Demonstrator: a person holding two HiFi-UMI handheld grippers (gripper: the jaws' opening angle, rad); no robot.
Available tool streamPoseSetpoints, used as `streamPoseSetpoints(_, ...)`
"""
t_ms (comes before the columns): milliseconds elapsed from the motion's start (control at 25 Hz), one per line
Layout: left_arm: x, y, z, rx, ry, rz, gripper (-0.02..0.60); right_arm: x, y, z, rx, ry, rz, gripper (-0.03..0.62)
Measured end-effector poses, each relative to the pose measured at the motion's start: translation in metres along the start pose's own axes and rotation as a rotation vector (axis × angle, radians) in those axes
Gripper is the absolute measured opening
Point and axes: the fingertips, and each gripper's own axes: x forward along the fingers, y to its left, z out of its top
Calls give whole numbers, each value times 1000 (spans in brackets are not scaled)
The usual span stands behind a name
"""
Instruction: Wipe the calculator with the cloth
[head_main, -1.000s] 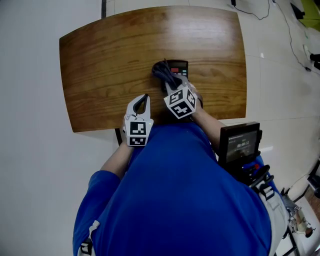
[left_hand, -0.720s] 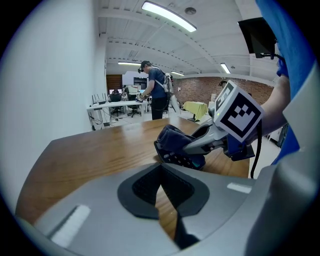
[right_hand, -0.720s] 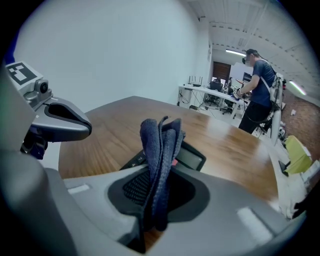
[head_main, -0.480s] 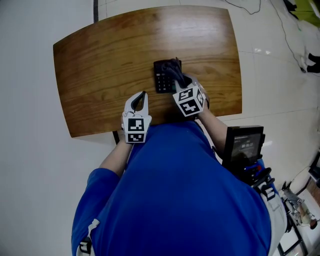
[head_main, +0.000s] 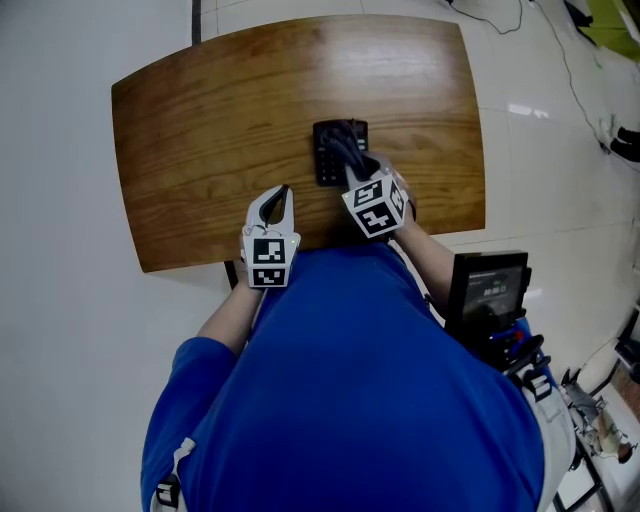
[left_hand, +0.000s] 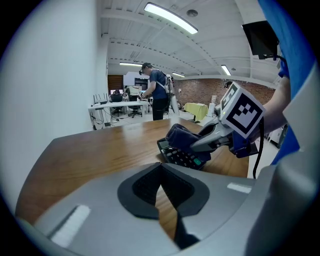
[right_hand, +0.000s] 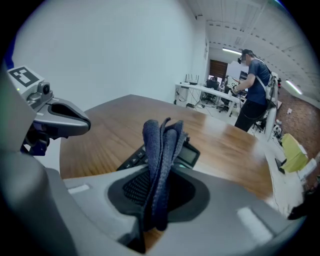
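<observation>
The calculator (head_main: 330, 160) lies flat on the wooden table (head_main: 200, 120), at about 4 o'clock from the table's centre in the head view, its display end away from the person. It looks like a light, rigid plastic slab, so it would probably skate on the smooth wood under a sideways wipe. Its raised keys should give a little and snag loose fabric. The safest place to steady it is likely a long side edge, pressed down or pinched lightly, not the display.

The cloth (right_hand: 159, 165) is dark blue, soft and limp, gathered into several upright folds. It will bend wherever it is pushed, so only the part close to the jaws can pass on any pressure.

The right gripper (head_main: 353, 168) reaches in from 5 o'clock of the calculator, its jaws closed tight on the bunched cloth. The loose folds stand forward over the keys, and whether they are actually pressing down cannot be told. The forearm runs back toward the person at a shallow slant.

The left gripper (left_hand: 165, 200) hangs over the near table edge at 7 o'clock of the calculator, well apart from it. Its jaws are drawn together with nothing between them.
</observation>
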Motion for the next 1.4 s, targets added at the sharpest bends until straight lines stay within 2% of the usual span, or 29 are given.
streamPoseSetpoints(280,-18,3,-2,-7,16,34,8,3,50,17,-77,-31,106,72)
streamPoseSetpoints(480,-23,5,-2,-10,31,33,8,8,59,19,-78,-15,120,72)
streamPoseSetpoints(680,-15,-2,-2,-4,34,11,8,8,43,12,-48,-8,91,72)
streamPoseSetpoints(1200,15,-10,-1,6,31,-62,8,4,-23,-31,75,73,-47,72)
streamPoseSetpoints(1400,19,-10,0,8,25,-69,8,2,-31,-42,90,99,-63,72)
